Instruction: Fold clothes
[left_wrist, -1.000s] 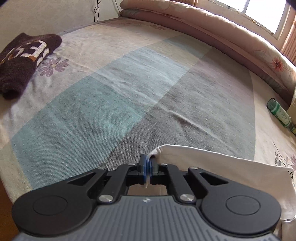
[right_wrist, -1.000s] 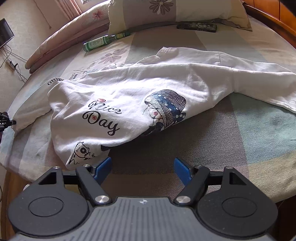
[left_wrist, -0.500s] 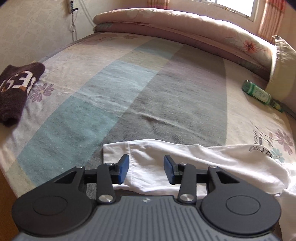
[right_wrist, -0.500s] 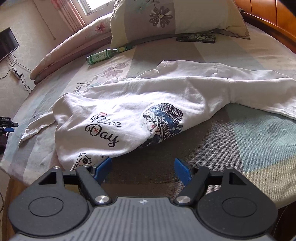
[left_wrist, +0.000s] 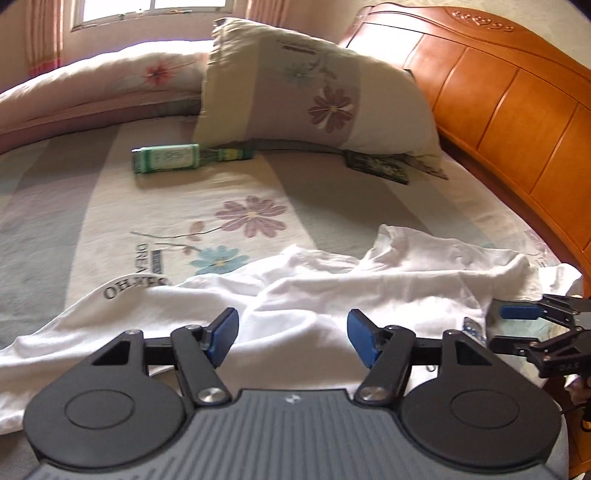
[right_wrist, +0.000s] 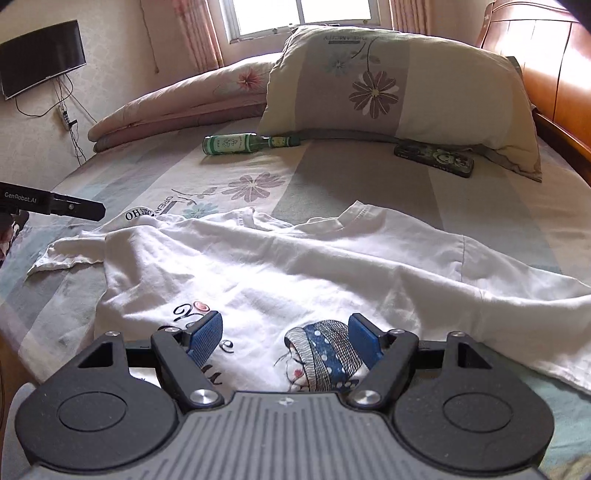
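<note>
A white long-sleeved shirt with a "Nice Day" print and a girl in a blue hat lies crumpled across the bed; it also shows in the left wrist view. My left gripper is open and empty just above the shirt's left part. My right gripper is open and empty over the printed front; it also shows at the right edge of the left wrist view. The left gripper's body shows at the left of the right wrist view.
A green bottle and a dark phone case lie by a flowered pillow at the head of the bed. A rolled quilt lies along the far side. A wooden headboard stands at the right.
My left gripper let go of the sleeve end, opened, and swung right over the shirt. My right gripper moved forward over the printed front, still open.
</note>
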